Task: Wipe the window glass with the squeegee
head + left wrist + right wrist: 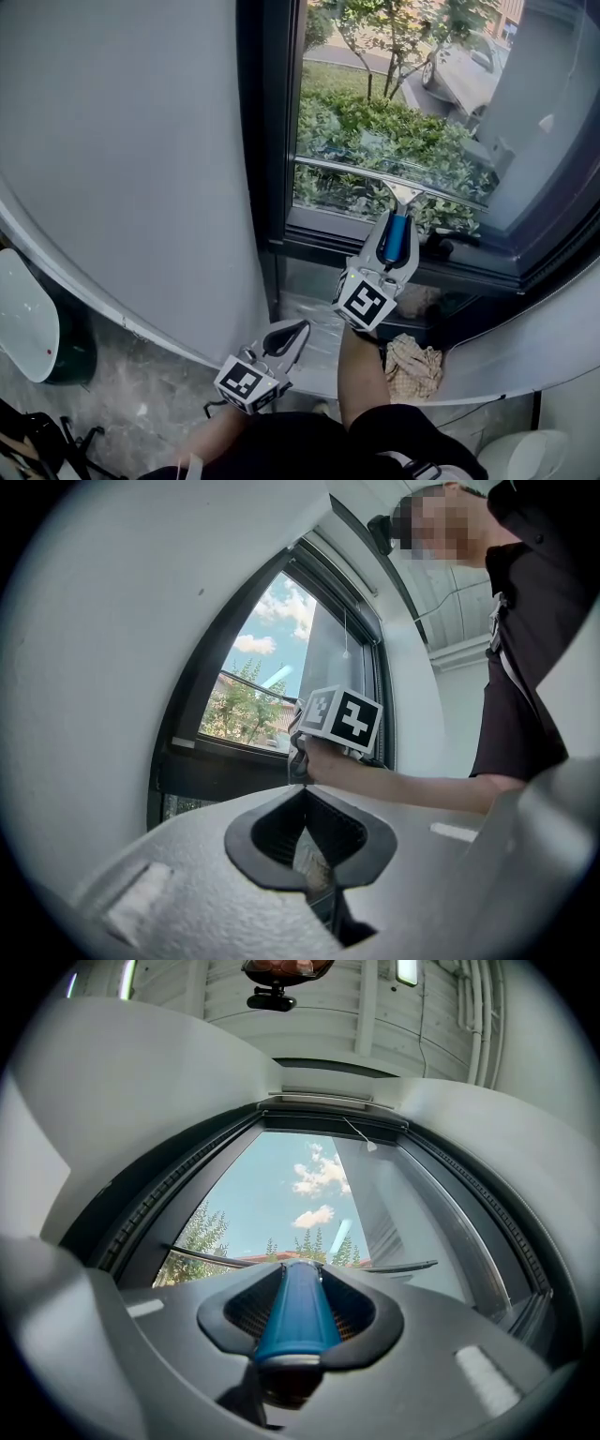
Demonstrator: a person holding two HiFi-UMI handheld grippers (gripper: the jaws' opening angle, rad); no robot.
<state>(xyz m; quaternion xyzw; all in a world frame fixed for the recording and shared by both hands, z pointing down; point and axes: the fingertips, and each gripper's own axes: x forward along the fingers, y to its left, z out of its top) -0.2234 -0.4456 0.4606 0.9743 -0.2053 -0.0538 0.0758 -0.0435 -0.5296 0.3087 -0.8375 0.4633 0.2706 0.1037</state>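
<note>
The squeegee has a blue handle (396,236) and a long thin blade (375,173) that lies across the lower part of the window glass (375,84). My right gripper (395,228) is shut on the handle and points up at the pane. In the right gripper view the handle (294,1312) runs between the jaws, with the blade (225,1258) against the glass (309,1194) ahead. My left gripper (291,334) hangs lower and to the left, below the sill, shut with nothing in it. From the left gripper view (307,803) I see the right gripper's marker cube (339,719) in front of the window.
A dark window frame (272,141) borders the glass on the left, beside a white wall (122,141). A crumpled cloth (412,364) lies below the sill near my right forearm. A window latch (441,246) sits on the lower frame. A white bin (23,314) stands at the far left.
</note>
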